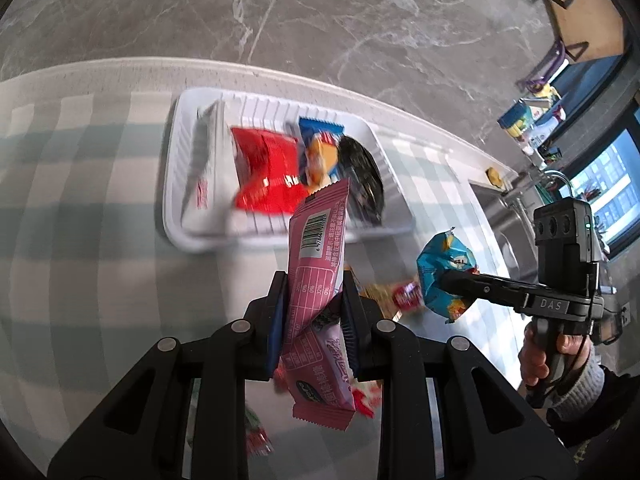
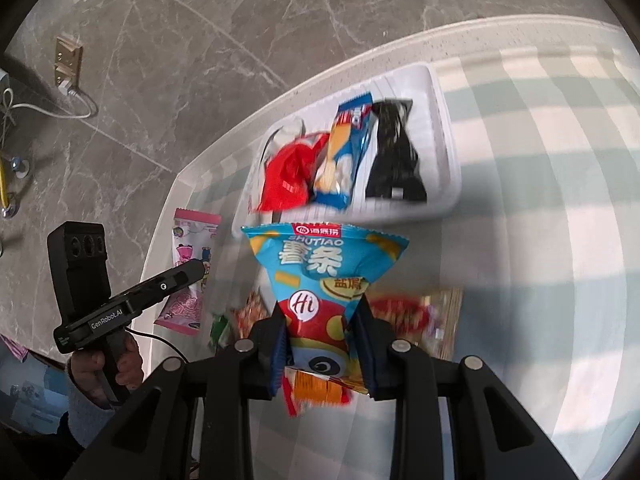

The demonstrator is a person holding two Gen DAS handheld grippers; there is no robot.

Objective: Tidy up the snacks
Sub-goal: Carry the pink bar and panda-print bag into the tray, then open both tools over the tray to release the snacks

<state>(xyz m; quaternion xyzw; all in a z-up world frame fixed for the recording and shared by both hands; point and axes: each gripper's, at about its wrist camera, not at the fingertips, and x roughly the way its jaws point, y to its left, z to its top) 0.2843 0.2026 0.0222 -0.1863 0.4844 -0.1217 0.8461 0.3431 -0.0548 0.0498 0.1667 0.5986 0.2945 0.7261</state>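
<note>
My left gripper (image 1: 314, 296) is shut on a pink snack bar packet (image 1: 316, 248), held above the checked tablecloth just short of the white tray (image 1: 176, 184). The tray holds a white packet (image 1: 208, 160), a red packet (image 1: 268, 172), a blue packet (image 1: 320, 148) and a black packet (image 1: 362, 176). My right gripper (image 2: 320, 320) is shut on a blue chips bag (image 2: 324, 268), also near the tray (image 2: 448, 132). In the left wrist view the right gripper (image 1: 444, 280) shows at the right with the blue bag (image 1: 444, 268). In the right wrist view the left gripper (image 2: 196, 270) shows at the left with the pink packet (image 2: 192, 264).
Several loose snack packets (image 2: 404, 312) lie on the tablecloth below the grippers. The table's far edge (image 1: 280, 72) runs behind the tray, with grey marble floor (image 1: 320, 12) beyond. A sink and shelf with items (image 1: 532, 120) stand at the right. A hand (image 1: 540, 356) grips the right tool.
</note>
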